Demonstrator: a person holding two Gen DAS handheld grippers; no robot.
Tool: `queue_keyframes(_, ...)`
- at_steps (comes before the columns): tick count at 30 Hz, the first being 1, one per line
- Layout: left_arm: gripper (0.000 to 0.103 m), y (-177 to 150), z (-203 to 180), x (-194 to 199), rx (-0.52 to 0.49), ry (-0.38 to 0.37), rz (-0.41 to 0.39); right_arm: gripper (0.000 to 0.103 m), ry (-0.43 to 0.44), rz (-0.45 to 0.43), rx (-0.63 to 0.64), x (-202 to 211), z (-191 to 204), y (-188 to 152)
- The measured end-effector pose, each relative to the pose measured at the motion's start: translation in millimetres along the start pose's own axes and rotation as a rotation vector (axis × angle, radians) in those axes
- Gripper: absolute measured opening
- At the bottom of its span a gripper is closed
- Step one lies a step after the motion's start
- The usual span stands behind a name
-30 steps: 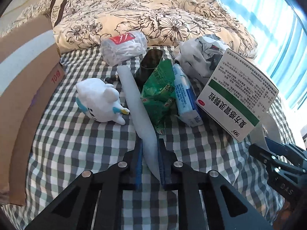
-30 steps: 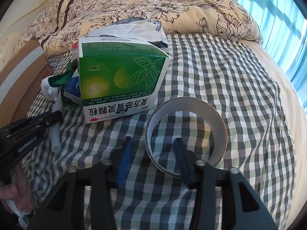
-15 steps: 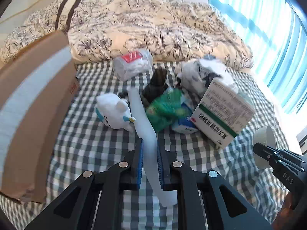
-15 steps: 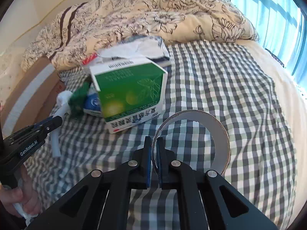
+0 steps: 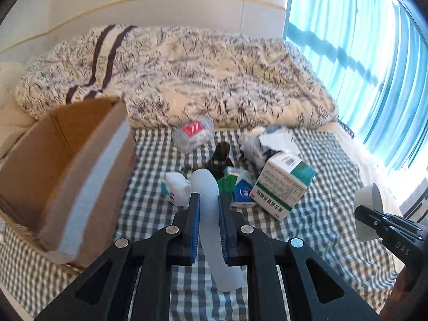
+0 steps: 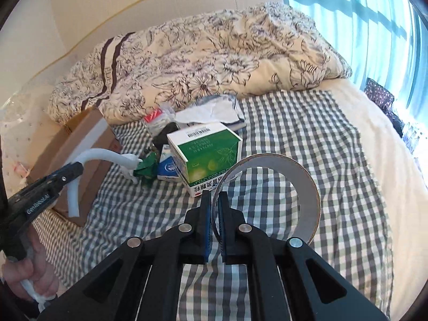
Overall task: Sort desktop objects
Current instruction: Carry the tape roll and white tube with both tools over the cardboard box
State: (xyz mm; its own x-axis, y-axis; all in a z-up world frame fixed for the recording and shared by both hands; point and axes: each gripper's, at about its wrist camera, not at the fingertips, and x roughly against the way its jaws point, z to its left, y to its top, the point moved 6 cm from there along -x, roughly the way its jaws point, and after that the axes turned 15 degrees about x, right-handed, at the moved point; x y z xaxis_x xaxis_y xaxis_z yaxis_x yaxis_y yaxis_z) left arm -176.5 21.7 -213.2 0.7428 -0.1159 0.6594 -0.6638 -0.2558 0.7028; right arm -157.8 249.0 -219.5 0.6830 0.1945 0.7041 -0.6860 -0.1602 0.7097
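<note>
— What do we have behind the clutter?

— We see a floral duvet [image 5: 214, 80] bunched at the head of the bed, with two dark stripes across its left end.

— And underneath?

— We make out a checked sheet [image 6: 307, 147] spread over the mattress.

— To the right?

— We have bright blue curtains [image 5: 361, 40] lit from outside, and a pale wall [image 6: 133, 8] with a thin gold line behind the duvet.
</note>
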Motion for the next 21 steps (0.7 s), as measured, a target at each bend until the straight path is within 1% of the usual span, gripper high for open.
queue_keyframes(4, 0.013, 10, 3, 26, 0.005, -0.006, -0.041, 0.005, -0.001, -0.027, 0.008, 20, 4, 6)
queue_keyframes(9, 0.013, 24, 7, 55, 0.016, -0.011, -0.077, 0.005, -0.001, -0.089, 0.042, 52, 23, 28)
queue_keyframes(14, 0.013, 33, 18, 85, 0.023, -0.001, -0.118, 0.005, 0.008, -0.149, 0.088, 83, 55, 48)
queue_keyframes(21, 0.013, 47, 31, 133, 0.014, 0.018, -0.191, 0.005, 0.024, -0.201, 0.144, 118, 97, 65)
